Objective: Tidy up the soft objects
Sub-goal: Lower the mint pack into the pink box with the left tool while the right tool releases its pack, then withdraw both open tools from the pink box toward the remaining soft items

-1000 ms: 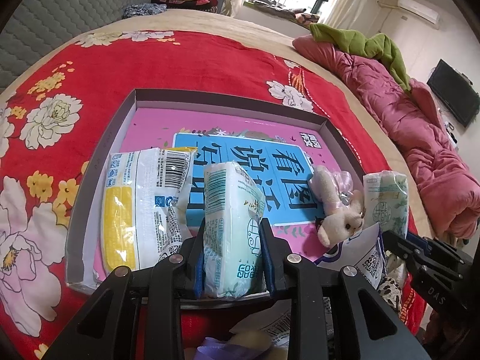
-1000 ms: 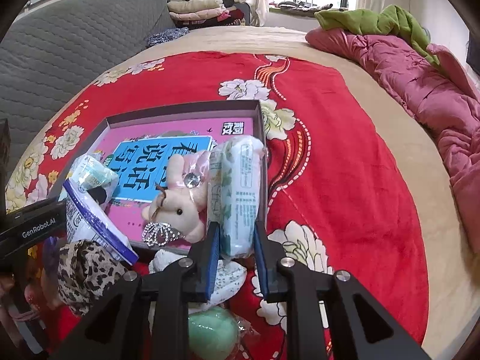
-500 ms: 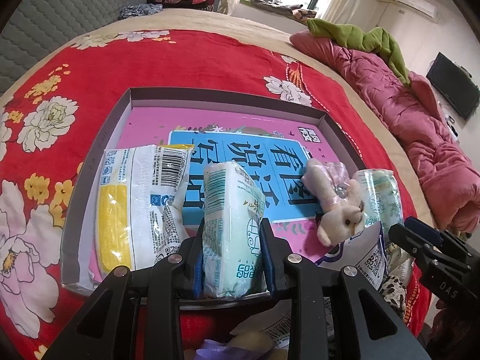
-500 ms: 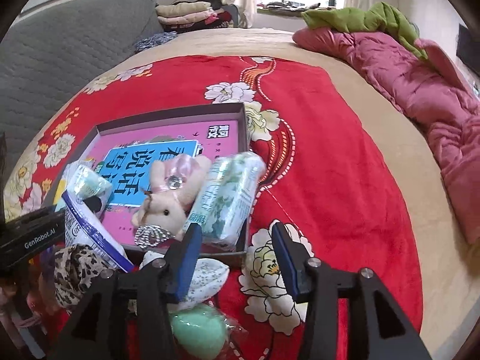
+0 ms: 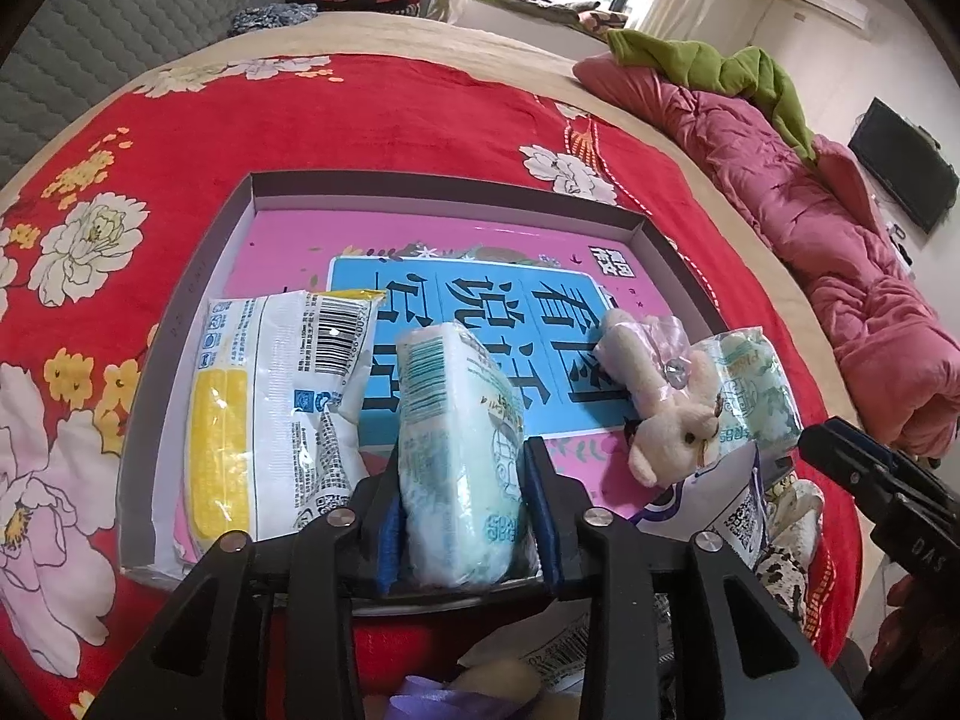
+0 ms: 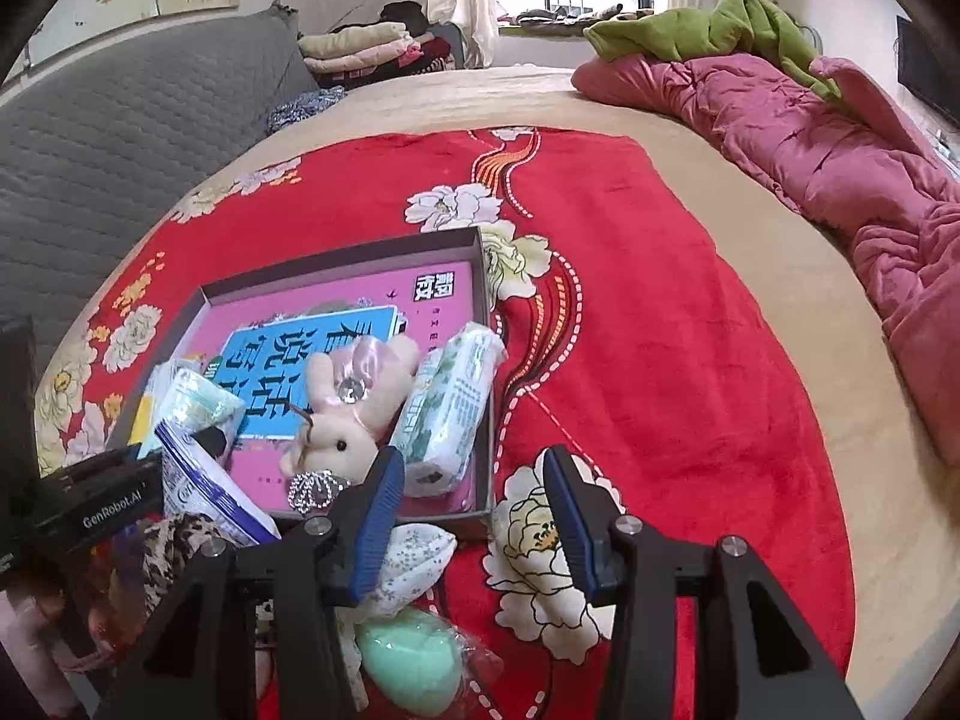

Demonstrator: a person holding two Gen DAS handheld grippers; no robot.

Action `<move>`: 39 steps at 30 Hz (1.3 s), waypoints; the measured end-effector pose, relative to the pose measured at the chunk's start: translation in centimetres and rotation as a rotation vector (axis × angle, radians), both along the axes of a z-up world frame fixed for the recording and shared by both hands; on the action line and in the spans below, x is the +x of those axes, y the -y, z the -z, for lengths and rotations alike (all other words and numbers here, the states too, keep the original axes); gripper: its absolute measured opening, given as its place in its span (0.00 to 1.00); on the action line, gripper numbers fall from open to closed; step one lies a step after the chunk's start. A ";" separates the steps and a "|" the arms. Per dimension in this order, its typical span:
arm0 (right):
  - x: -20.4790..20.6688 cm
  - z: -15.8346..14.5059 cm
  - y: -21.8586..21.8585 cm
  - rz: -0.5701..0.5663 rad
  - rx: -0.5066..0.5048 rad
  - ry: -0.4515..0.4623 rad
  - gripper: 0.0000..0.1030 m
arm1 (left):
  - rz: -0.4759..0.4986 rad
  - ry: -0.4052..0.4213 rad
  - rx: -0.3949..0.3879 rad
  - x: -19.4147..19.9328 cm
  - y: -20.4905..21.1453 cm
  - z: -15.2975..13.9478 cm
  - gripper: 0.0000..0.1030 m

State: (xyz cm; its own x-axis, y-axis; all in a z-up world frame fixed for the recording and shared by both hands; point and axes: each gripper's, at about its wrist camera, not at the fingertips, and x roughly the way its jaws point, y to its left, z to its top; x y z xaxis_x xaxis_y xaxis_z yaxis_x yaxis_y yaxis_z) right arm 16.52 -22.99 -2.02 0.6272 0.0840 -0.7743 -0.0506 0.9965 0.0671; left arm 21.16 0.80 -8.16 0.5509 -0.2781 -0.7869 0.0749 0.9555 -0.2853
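A shallow grey box [image 5: 198, 300] with a pink and blue printed floor lies on the red flowered blanket. My left gripper [image 5: 465, 516] is at its near wall. Its jaws are opening around an upright green-white tissue pack [image 5: 456, 420], and the pads no longer squeeze it. A white and yellow packet [image 5: 270, 408] lies to its left. A plush rabbit [image 6: 348, 420] and a second tissue pack [image 6: 456, 414] rest by the right wall [image 6: 480, 300]. My right gripper [image 6: 468, 456] is open and empty just in front of that pack.
Outside the near wall lie a mint green ball in plastic [image 6: 408, 660], a small floral pouch [image 6: 414, 558], a leopard-print cloth [image 6: 174, 546] and a blue-edged packet [image 6: 204, 498]. A pink quilt [image 6: 840, 180] runs along the right. A grey headboard [image 6: 120, 138] stands left.
My right gripper opened and let go of its tissue pack, which tipped over against the box's right wall. The left jaws widened slightly around their pack.
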 end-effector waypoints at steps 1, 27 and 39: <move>0.0 0.0 0.1 0.003 0.003 0.001 0.47 | -0.001 -0.001 0.000 0.0 0.0 0.0 0.39; -0.8 -0.8 -0.7 -0.044 0.013 0.033 0.51 | 0.014 0.009 0.014 -1.0 -0.6 -2.1 0.63; -1.2 -1.7 -0.6 -0.049 0.020 0.061 0.58 | -0.043 0.078 0.011 -3.0 -2.4 -4.8 0.69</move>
